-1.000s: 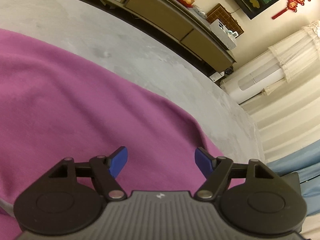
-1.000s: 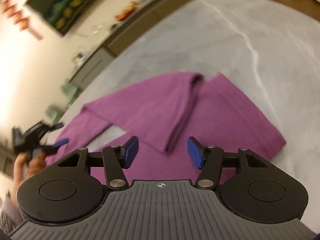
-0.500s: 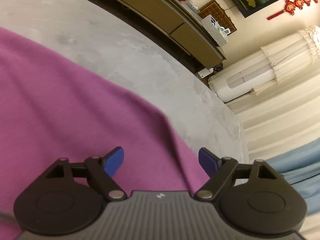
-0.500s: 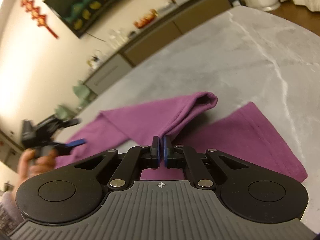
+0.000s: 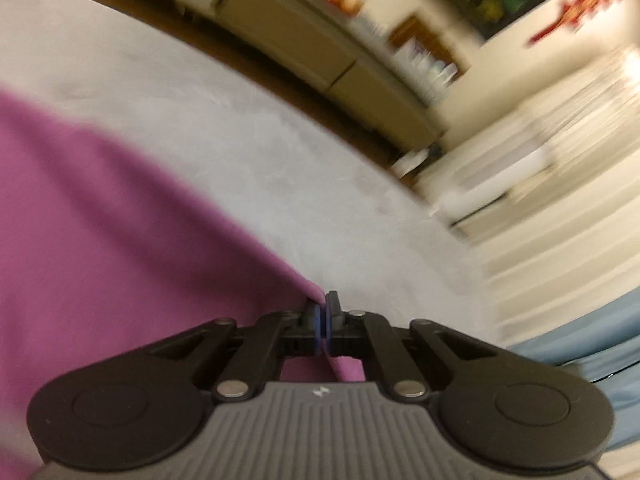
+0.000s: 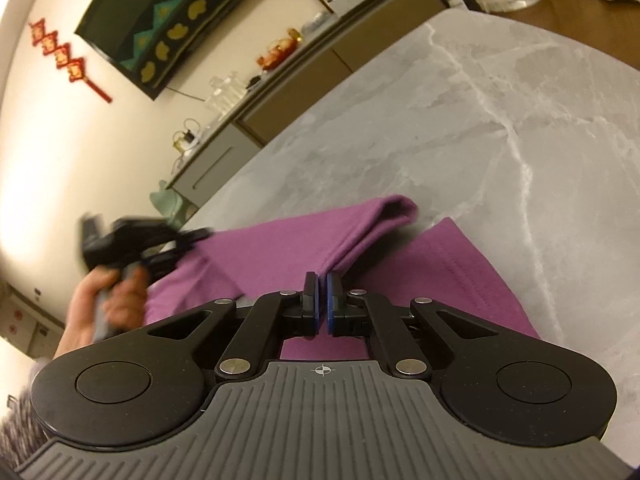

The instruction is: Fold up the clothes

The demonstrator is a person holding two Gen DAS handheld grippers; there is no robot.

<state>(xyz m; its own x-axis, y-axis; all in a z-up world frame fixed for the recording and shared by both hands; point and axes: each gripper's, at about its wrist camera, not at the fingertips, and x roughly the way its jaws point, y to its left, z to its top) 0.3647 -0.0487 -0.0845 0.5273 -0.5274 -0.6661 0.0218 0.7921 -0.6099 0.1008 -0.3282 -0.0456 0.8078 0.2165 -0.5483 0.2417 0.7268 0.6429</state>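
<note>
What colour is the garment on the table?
Purple, plain with no print. The garment shows best in the right wrist view, lying on the grey marbled table.

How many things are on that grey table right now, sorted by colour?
Purple: 1, the purple garment, partly folded on the grey table.
Black with blue pads: 2, the left gripper and the right gripper, each pinching the garment's edge.
Total: 3

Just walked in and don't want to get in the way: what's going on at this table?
A person is folding a purple knit garment on the grey marble-look table, a handheld two-finger gripper in each hand. The left gripper is shut on the garment's edge; the right gripper is shut on a folded-over part. The fold isn't finished.
</note>
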